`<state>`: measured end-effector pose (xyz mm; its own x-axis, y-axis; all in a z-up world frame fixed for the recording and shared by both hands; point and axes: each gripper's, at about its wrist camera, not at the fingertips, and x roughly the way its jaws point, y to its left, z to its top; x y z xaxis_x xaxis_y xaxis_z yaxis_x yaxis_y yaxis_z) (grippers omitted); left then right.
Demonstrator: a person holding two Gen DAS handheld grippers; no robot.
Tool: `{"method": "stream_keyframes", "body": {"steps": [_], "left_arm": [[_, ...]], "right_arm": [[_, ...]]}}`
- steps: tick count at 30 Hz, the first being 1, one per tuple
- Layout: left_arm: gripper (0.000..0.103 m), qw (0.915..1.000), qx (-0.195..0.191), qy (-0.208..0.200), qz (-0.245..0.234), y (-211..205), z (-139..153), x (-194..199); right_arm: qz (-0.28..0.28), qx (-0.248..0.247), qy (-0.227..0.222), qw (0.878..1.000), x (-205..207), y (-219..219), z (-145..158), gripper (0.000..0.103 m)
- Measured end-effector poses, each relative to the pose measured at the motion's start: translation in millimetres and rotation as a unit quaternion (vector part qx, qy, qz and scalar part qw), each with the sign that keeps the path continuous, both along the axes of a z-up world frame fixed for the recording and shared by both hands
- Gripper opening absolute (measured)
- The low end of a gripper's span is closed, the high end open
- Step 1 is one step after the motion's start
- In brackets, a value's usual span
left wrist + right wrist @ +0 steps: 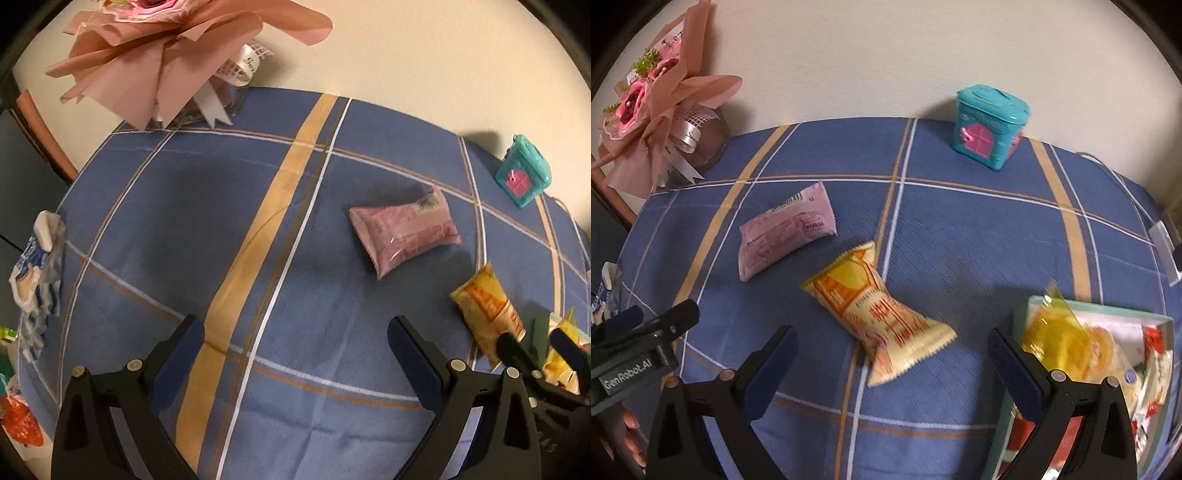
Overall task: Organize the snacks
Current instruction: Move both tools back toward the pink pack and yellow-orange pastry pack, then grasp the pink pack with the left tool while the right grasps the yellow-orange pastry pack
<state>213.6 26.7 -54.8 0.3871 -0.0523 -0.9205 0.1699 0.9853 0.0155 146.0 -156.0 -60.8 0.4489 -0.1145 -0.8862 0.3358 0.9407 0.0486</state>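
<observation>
Two pairs of tongs hover over a bench [960, 240] draped in a blue plaid cloth, both spread wide and gripping nothing. In the right wrist view, the right tongs [892, 354] frame an orange-and-yellow snack packet [877, 314] lying flat at lower centre of the frame; its lower end sits between the two fingers, touching neither, while its upper end points away toward the middle of the cloth. Just above and left of it, apart from it, lies a pink snack packet [785, 229], barcode side up. At lower right, beside the right finger, a pale green box [1100, 308] holds a blurred yellow packet [1056, 336] and other wrapped snacks.

In the left wrist view, the left tongs [295, 336] stand over bare cloth at lower centre; the pink packet lies well above and right of the right finger, and the orange one further right, near the other tool's tip.

A teal house-shaped tin [990, 125] stands at the far edge, upper right; a pink paper-wrapped bouquet [657, 110] fills the upper left. A crumpled blue-and-white wrapper [37, 266] sits at the left edge.
</observation>
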Motion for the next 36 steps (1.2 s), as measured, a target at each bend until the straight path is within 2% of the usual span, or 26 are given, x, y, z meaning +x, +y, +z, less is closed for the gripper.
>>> {"method": "stream_keyframes", "body": {"steps": [8,17,23,25,28,30,32,33,36], "left_arm": [[0.099,0.9988,-0.004,0.006,-0.048,-21,3,27],[0.099,0.9933,0.028,0.019,-0.110,-59,-5,46],[0.099,0.9876,0.056,0.009,-0.147,-84,-9,53],[0.099,0.9856,0.060,0.003,-0.158,-93,-11,55],[0.098,0.9840,0.064,0.005,-0.166,-102,-15,55],[0.098,0.9823,0.066,0.003,-0.175,-107,-17,55],[0.089,0.9810,0.065,0.002,-0.183,-112,-19,55],[0.079,0.9806,0.064,0.005,-0.185,-114,-20,56],[0.070,0.9805,0.064,0.014,-0.185,-117,-24,55]], "right_arm": [[0.006,-0.008,0.027,1.000,22,-3,-28,0.103],[0.007,-0.032,0.029,0.999,33,-5,-37,0.101],[-0.016,-0.031,0.012,0.999,34,-17,-33,0.078],[-0.018,-0.024,0.007,1.000,34,-20,-32,0.063],[-0.020,-0.009,0.006,1.000,33,-23,-32,0.051],[-0.021,-0.004,0.006,1.000,33,-24,-33,0.049],[-0.021,-0.001,0.006,1.000,33,-25,-33,0.048],[-0.020,-0.002,0.005,1.000,33,-25,-33,0.047],[-0.021,0.002,0.005,1.000,32,-26,-33,0.047]]}}
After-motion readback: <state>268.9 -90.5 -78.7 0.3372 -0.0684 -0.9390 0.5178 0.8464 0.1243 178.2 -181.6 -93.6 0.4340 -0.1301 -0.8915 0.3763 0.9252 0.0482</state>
